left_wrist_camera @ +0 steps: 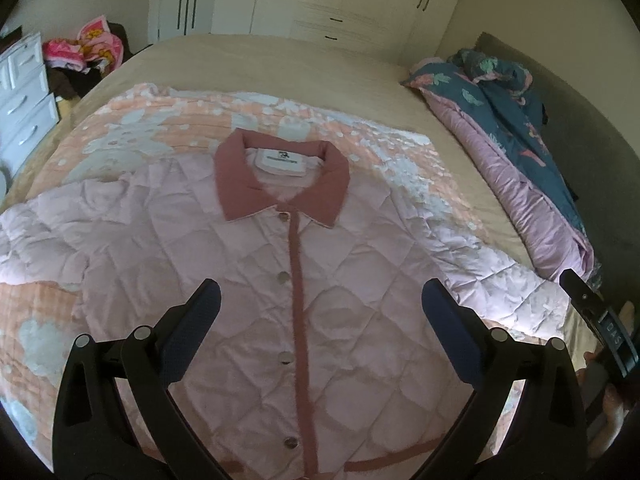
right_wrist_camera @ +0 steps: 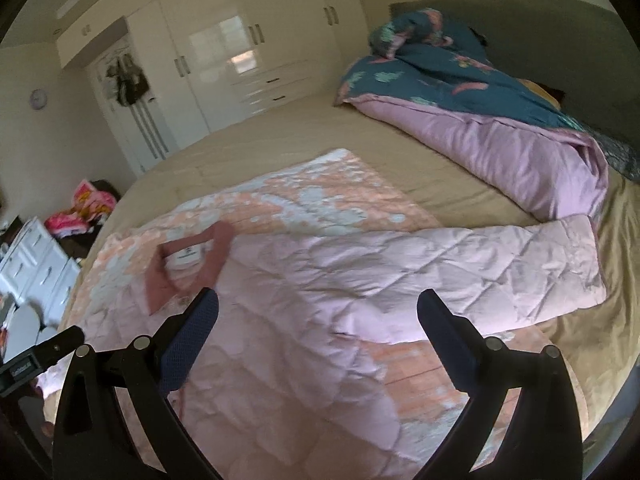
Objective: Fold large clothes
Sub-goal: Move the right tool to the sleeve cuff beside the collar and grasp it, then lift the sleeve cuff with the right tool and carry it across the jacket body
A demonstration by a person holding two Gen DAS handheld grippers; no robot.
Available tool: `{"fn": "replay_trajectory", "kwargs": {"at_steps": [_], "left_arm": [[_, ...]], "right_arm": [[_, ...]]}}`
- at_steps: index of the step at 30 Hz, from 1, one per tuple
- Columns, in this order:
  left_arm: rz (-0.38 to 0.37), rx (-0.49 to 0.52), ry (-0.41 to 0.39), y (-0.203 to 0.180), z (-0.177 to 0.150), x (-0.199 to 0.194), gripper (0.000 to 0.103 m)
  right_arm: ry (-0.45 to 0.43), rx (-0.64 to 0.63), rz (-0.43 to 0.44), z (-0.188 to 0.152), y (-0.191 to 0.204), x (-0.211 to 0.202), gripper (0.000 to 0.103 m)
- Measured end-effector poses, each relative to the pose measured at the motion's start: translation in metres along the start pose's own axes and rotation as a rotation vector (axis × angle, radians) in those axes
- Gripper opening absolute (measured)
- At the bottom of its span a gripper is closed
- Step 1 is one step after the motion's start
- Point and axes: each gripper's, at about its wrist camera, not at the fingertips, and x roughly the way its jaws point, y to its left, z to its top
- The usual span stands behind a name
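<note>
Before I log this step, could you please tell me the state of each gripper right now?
Left gripper: open, holding nothing, above the pink quilted jacket.
Right gripper: open, holding nothing, above the jacket near its outstretched sleeve.

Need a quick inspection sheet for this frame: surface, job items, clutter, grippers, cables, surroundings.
Surface: bed with a tan cover; a peach and white patterned blanket is spread over it.
Job's things: pink quilted jacket lies flat on the blanket, front up, buttoned, collar away from the cameras; one sleeve stretches out sideways onto the tan cover.
Clutter: bundled teal and lilac duvet along the headboard side.
Grippers: left gripper open, above the jacket front, holding nothing; right gripper open, above the sleeve side, holding nothing.
Cables: nothing seen.
Surroundings: white wardrobe, white drawer unit, pink clothes pile, wall clock.
</note>
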Motion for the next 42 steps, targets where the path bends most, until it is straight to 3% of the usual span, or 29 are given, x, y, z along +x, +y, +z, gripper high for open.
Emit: {"fn": "replay_trajectory", "kwargs": {"at_steps": [11, 22, 29, 36, 42], "left_arm": [[0.04, 0.035, 0.051, -0.031, -0.002, 0.042, 0.094], [0.083, 0.038, 0.091, -0.052, -0.009, 0.081, 0.094], [0.111, 0.016, 0.129, -0.049, -0.017, 0.104, 0.094], [0.137, 0.011, 0.154, -0.036, -0.024, 0.119, 0.094], [0.144, 0.016, 0.172, -0.023, -0.026, 0.127, 0.094]], "right_arm": [[0.049, 0.198, -0.088, -0.008, -0.089, 0.034, 0.099], [0.073, 0.358, -0.241, -0.023, -0.174, 0.057, 0.099], [0.082, 0.479, -0.307, -0.029, -0.216, 0.074, 0.099], [0.14, 0.676, -0.346, -0.046, -0.269, 0.105, 0.099], [0.115, 0.701, -0.358, -0.039, -0.298, 0.128, 0.099]]}}
